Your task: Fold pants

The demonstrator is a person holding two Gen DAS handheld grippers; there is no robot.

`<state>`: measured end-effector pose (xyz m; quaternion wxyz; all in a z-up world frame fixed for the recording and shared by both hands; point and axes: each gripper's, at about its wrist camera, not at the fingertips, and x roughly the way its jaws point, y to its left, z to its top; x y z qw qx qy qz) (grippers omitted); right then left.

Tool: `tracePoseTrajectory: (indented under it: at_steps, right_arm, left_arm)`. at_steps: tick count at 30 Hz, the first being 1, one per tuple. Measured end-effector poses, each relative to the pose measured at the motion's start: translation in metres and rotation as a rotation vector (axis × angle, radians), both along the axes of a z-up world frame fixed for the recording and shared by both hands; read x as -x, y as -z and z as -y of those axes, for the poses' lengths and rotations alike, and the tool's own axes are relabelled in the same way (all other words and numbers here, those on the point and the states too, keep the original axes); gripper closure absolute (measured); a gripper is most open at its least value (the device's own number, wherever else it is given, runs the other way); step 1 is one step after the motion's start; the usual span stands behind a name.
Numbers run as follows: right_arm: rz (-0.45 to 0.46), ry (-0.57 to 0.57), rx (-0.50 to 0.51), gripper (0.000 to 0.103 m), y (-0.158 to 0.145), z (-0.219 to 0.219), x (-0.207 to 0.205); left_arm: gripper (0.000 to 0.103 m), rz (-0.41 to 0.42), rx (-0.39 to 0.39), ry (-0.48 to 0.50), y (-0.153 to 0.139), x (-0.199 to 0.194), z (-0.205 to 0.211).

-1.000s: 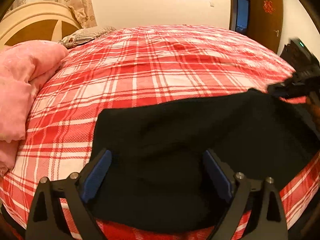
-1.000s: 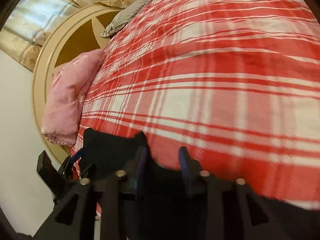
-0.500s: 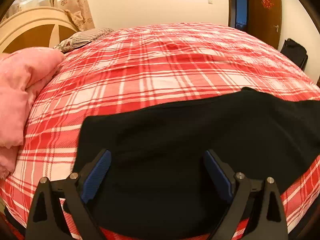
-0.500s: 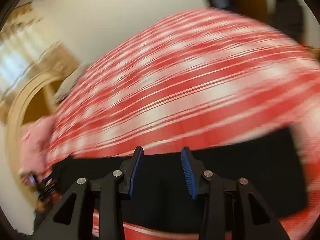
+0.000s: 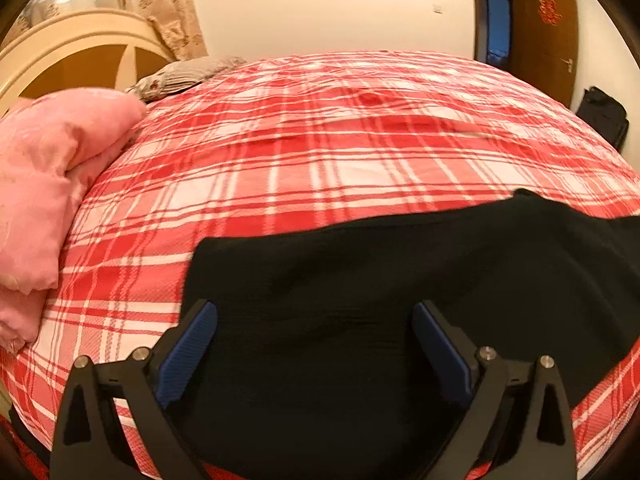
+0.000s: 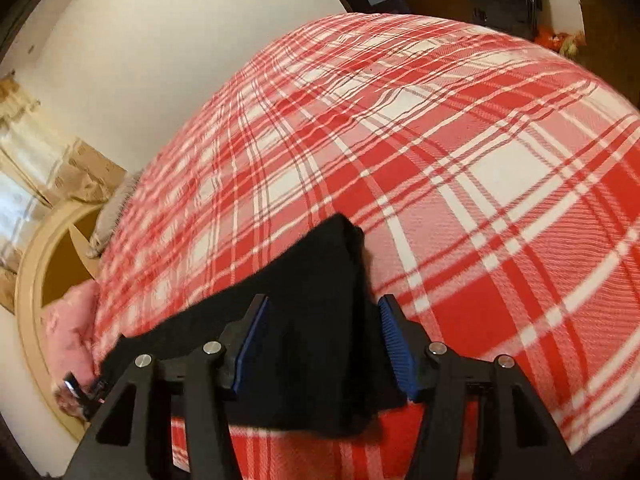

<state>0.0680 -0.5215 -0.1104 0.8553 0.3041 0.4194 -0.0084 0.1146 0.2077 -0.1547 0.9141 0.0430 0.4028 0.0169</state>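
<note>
Black pants (image 5: 360, 280) lie flat across the near part of a red plaid bed (image 5: 340, 152). My left gripper (image 5: 314, 320) hovers over their left part, jaws wide apart, nothing between the blue pads (image 5: 188, 352). In the right wrist view one narrow end of the pants (image 6: 320, 280) lies in a point on the bed. My right gripper (image 6: 322, 320) is open just above it, a pad (image 6: 394, 340) on each side of the cloth, not closed on it.
A pink quilt (image 5: 44, 184) is bunched at the bed's left side, with a grey pillow (image 5: 188, 76) and a cream headboard (image 5: 72, 60) behind it. A brown door (image 5: 544, 32) and a dark bag (image 5: 600, 116) stand at the far right.
My right gripper has swung away from the left, gone out of the left wrist view, and now sits over the pants' pointed end with its jaws wider. The left gripper has stayed open over the pants.
</note>
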Motion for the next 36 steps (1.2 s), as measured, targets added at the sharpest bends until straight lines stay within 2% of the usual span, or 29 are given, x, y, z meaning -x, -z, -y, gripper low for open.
tracePoseTrajectory:
  at_steps: [1, 3, 4, 6, 7, 9, 10, 11, 14, 16, 18, 20, 22, 25, 26, 28, 30, 31, 36]
  right_arm:
    - [0.009, 0.005, -0.023, 0.046, 0.002, 0.003, -0.001]
    - [0.012, -0.004, -0.039, 0.063, 0.003, 0.002, -0.003]
    - [0.014, -0.021, -0.057, 0.084, 0.003, 0.0, -0.003]
    - [0.031, -0.046, -0.052, 0.089, -0.001, -0.009, -0.001]
    - [0.053, -0.039, -0.005, 0.091, -0.007, -0.013, 0.002]
    - [0.057, 0.033, 0.057, 0.092, -0.012, -0.001, 0.004]
    - [0.047, 0.047, 0.032, 0.092, -0.009, 0.008, 0.004]
    - [0.041, 0.04, 0.004, 0.092, -0.003, 0.014, 0.002]
    - [0.016, 0.003, 0.055, 0.091, 0.004, 0.005, 0.0]
    - [0.034, 0.01, 0.041, 0.089, 0.005, 0.005, 0.003]
    - [0.039, 0.04, 0.017, 0.078, 0.006, 0.01, 0.007]
    - [0.049, 0.056, -0.024, 0.061, 0.003, 0.013, 0.02]
    - [0.065, 0.05, -0.065, 0.051, -0.002, 0.013, 0.031]
    - [0.07, 0.04, -0.126, 0.051, 0.001, 0.012, 0.044]
    - [0.079, 0.046, -0.133, 0.051, 0.002, 0.012, 0.045]
    - [0.096, 0.05, -0.138, 0.052, 0.005, 0.013, 0.047]
    - [0.096, 0.057, -0.12, 0.068, 0.005, 0.011, 0.046]
    - [0.1, 0.057, -0.121, 0.086, 0.006, 0.009, 0.045]
    - [0.144, 0.076, -0.114, 0.087, 0.002, 0.005, 0.045]
  left_arm:
    - [0.001, -0.005, 0.008, -0.01, 0.002, -0.002, -0.003]
    - [0.0, 0.003, 0.022, -0.013, 0.003, -0.003, -0.006]
    - [0.0, 0.004, 0.015, -0.012, 0.003, -0.003, -0.005]
    - [0.0, 0.007, 0.006, -0.012, 0.003, -0.003, -0.003]
    - [0.0, 0.008, 0.007, -0.012, 0.004, -0.003, -0.003]
    - [0.0, 0.011, 0.009, -0.008, 0.005, -0.003, -0.005]
    - [0.0, 0.013, 0.009, -0.003, 0.005, -0.003, -0.005]
    - [0.0, 0.012, 0.007, 0.002, 0.006, -0.004, -0.005]
    - [0.0, 0.0, 0.006, 0.003, 0.004, -0.005, -0.005]
    - [0.0, -0.003, 0.007, -0.003, 0.003, -0.004, -0.004]
    - [0.0, -0.011, 0.01, -0.005, 0.001, -0.002, -0.001]
    - [0.0, -0.005, 0.01, 0.008, -0.004, 0.003, 0.005]
    - [0.0, 0.016, 0.006, 0.044, -0.009, 0.008, 0.013]
    - [0.0, 0.005, -0.094, 0.062, -0.003, 0.004, 0.026]
    - [0.0, -0.002, -0.105, 0.057, 0.0, 0.002, 0.025]
    - [0.0, -0.003, -0.024, 0.034, 0.002, -0.002, 0.013]
    - [0.0, -0.011, 0.04, -0.009, 0.002, -0.006, 0.0]
    - [0.0, -0.009, 0.047, -0.019, 0.0, -0.006, -0.002]
    - [0.0, -0.033, 0.057, 0.005, -0.003, 0.0, 0.011]
